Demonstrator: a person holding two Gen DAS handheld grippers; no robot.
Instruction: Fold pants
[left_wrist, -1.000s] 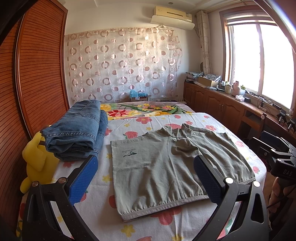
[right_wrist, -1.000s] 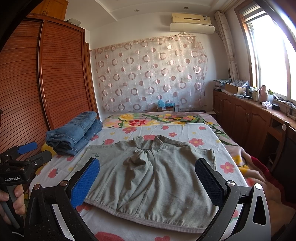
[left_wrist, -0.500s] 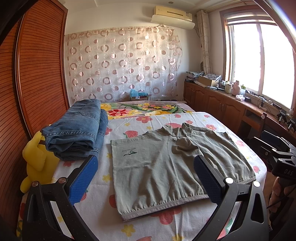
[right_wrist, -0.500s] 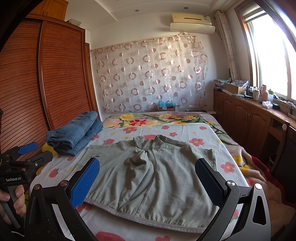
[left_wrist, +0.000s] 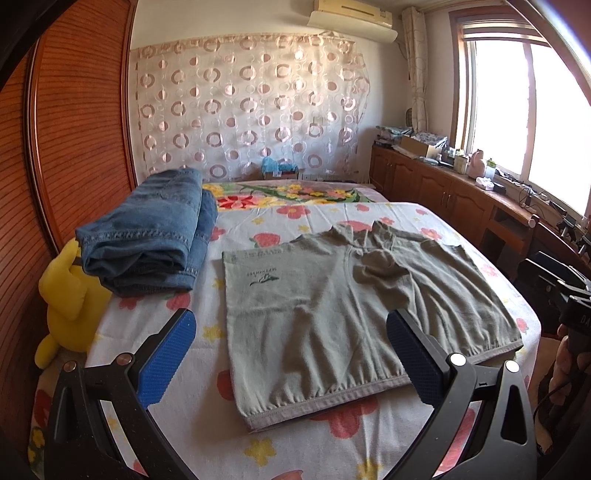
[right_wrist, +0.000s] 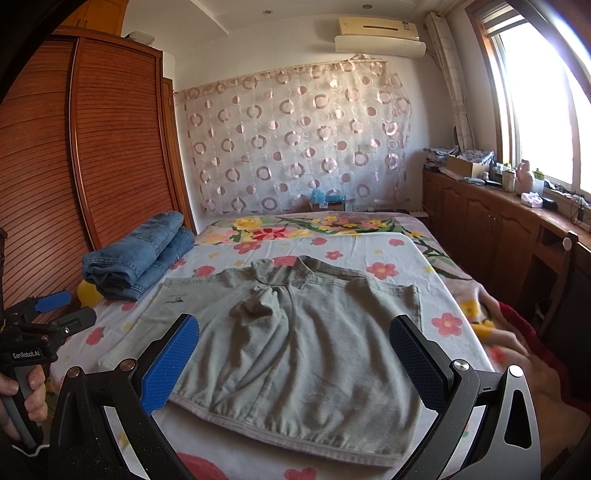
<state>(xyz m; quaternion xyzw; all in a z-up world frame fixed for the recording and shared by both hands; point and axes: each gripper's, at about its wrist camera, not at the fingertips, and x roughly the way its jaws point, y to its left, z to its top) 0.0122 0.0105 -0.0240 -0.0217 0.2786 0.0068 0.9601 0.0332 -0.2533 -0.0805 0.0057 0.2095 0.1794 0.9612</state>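
A pair of grey-green shorts (left_wrist: 354, 314) (right_wrist: 295, 339) lies spread flat on the flowered bedsheet, waistband toward me, with a bunched fold near the crotch. My left gripper (left_wrist: 291, 354) hovers open above the near left part of the shorts, nothing between its blue pads. My right gripper (right_wrist: 295, 354) is also open, held over the waistband side of the shorts and touching nothing. The left gripper shows at the left edge of the right wrist view, held by a hand (right_wrist: 22, 387).
A folded stack of blue jeans (left_wrist: 151, 236) (right_wrist: 136, 258) lies at the bed's left side beside a yellow plush toy (left_wrist: 66, 299). Wooden wardrobe doors (right_wrist: 74, 166) stand on the left. Wooden cabinets (left_wrist: 443, 195) under the window run along the right.
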